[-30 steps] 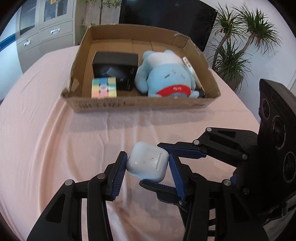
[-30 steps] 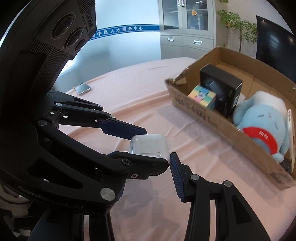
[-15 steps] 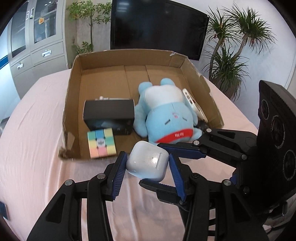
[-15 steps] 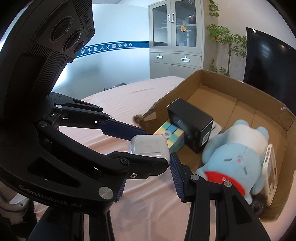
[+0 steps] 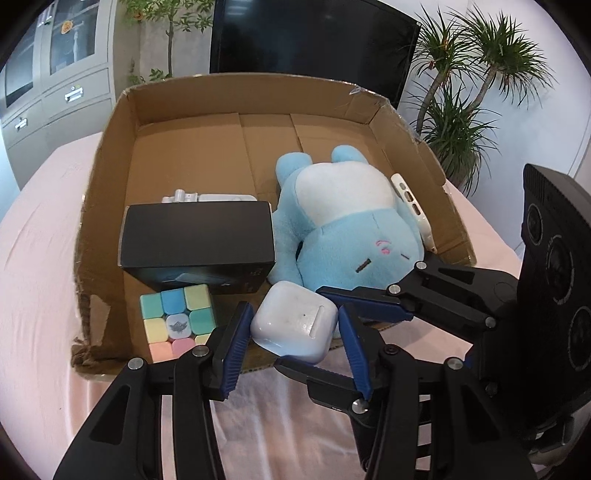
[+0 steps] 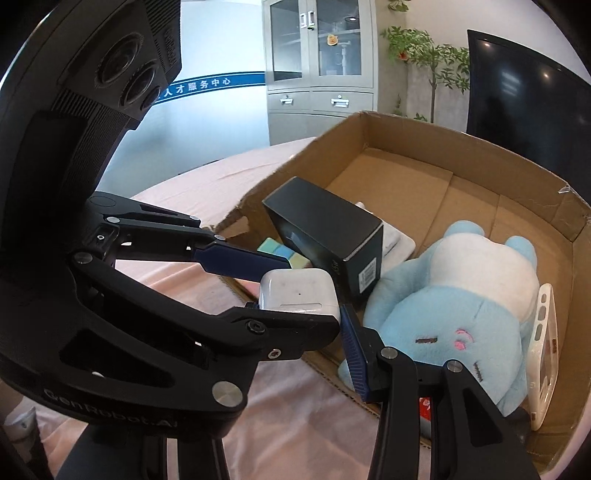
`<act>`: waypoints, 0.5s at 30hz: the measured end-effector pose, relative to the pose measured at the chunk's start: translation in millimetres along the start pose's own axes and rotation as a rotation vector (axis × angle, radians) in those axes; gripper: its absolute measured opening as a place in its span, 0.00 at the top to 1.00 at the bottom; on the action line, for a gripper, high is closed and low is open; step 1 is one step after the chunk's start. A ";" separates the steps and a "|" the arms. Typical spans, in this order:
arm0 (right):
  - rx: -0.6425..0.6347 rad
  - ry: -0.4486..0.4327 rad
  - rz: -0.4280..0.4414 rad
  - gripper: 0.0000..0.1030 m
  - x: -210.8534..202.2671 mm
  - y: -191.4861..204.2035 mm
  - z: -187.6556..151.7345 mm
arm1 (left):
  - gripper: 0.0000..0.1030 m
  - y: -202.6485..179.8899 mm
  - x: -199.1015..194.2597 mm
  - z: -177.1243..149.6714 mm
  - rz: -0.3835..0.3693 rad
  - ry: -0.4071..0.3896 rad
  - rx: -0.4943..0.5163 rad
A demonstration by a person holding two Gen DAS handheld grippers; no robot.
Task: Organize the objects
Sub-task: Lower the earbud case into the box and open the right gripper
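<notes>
A white earbud case (image 5: pixel 295 323) is held in the air over the near wall of an open cardboard box (image 5: pixel 255 92). Both grippers close on it: my left gripper (image 5: pixel 293 332) clamps its left and right sides, and my right gripper (image 6: pixel 301 295) clamps it crosswise. The case also shows in the right wrist view (image 6: pixel 297 291). Inside the box lie a blue plush toy (image 5: pixel 343 229), a black box (image 5: pixel 197 236), a pastel cube puzzle (image 5: pixel 173 319) and a white phone (image 5: pixel 413 206).
A white device (image 5: pixel 210 197) lies behind the black box. The box stands on a pink tablecloth (image 5: pixel 33 258). A dark screen (image 5: pixel 314 33), potted plants (image 5: pixel 465 96) and grey cabinets (image 5: pixel 55 85) stand beyond the table.
Both grippers have carried the earbud case forward from above the tablecloth to the box's near wall. The box and its contents now loom much closer.
</notes>
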State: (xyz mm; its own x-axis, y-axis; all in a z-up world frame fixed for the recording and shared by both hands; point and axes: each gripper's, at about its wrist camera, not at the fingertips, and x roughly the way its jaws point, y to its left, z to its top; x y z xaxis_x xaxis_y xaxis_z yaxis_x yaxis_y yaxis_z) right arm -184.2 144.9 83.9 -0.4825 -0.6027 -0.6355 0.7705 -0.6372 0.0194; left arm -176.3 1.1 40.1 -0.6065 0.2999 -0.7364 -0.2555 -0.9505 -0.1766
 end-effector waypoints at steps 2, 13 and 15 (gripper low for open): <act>0.015 0.012 -0.006 0.59 2.9 -5.7 -2.2 | 0.55 1.5 7.5 0.5 -0.016 0.005 -0.006; 0.042 0.094 -0.066 0.57 17.5 -18.5 -6.9 | 0.51 5.7 21.5 -4.3 0.032 0.011 -0.076; 0.039 0.103 -0.084 0.50 14.2 -14.5 -4.5 | 0.33 8.3 8.2 -9.2 0.060 -0.014 -0.096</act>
State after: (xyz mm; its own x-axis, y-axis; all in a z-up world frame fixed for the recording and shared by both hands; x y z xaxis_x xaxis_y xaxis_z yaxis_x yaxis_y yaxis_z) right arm -200.4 147.7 71.1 -0.4973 -0.4954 -0.7122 0.7118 -0.7024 -0.0085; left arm -176.5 -5.1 26.6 -0.6294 0.2423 -0.7383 -0.1450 -0.9701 -0.1948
